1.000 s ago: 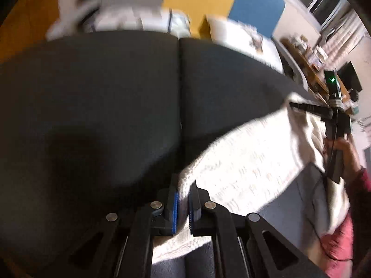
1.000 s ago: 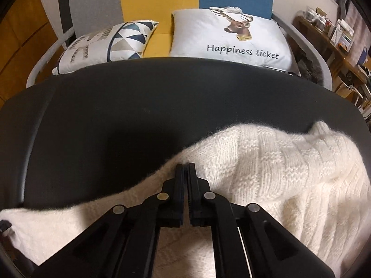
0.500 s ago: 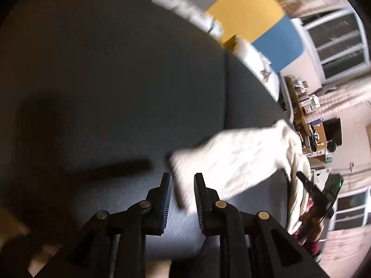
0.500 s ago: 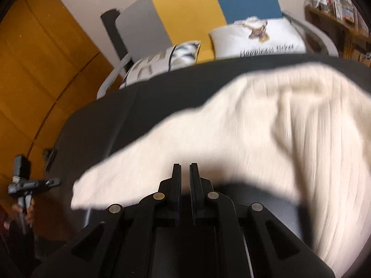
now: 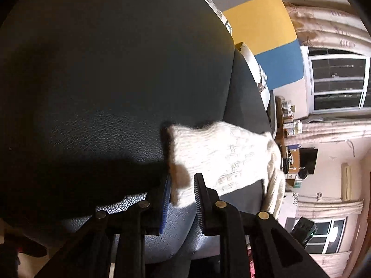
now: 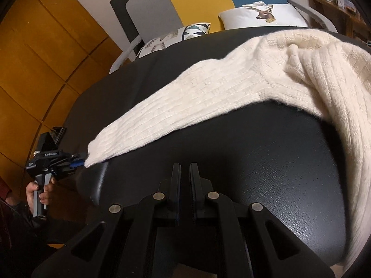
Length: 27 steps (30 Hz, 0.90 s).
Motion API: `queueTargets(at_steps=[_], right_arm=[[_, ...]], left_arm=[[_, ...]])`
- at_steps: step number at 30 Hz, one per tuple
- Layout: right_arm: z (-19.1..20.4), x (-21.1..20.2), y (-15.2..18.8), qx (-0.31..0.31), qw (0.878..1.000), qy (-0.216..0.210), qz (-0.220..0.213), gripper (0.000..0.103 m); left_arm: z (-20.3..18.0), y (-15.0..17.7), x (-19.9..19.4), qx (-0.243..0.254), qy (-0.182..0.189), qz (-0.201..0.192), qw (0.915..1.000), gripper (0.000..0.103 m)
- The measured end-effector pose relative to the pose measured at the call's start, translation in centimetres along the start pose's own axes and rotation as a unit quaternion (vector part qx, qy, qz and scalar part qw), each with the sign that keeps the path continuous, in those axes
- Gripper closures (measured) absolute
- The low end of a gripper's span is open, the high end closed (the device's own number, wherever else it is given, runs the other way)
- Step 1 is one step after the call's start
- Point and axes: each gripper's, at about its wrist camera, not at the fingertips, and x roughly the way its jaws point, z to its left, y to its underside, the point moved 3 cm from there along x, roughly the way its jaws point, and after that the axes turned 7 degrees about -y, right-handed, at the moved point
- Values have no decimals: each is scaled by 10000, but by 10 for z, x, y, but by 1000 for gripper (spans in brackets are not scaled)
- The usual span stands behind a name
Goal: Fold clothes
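Cream knit sweater [image 6: 231, 88] spread across black leather seat [image 6: 266, 162], sleeve cuff [image 5: 180, 185] between parted jaws of left gripper [image 5: 182, 194]; right wrist view alone shows right gripper [image 6: 184, 176] near-closed, empty, plus deer cushion [image 6: 262, 15].
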Motion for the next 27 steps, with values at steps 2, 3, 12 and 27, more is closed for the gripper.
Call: queueTargets(at_steps=[2,3,12,27], right_arm=[[2,1,1,-20,10000,41,9,95],[2,0,2,-20,10000,52,3,95],[-14,9,-16,75,9990,442,-41,95],[-63,79,-112,418,9923,1086,417,95]], left_arm=[[-6,-1,7,38,16,-43,10000,85],[-10,-1,9,105,-45,-96,9999,91],[-21,-6,-10,239,-427,-876,9950,102],[6,-27,-43,-22,-933,-1553,9834,102]])
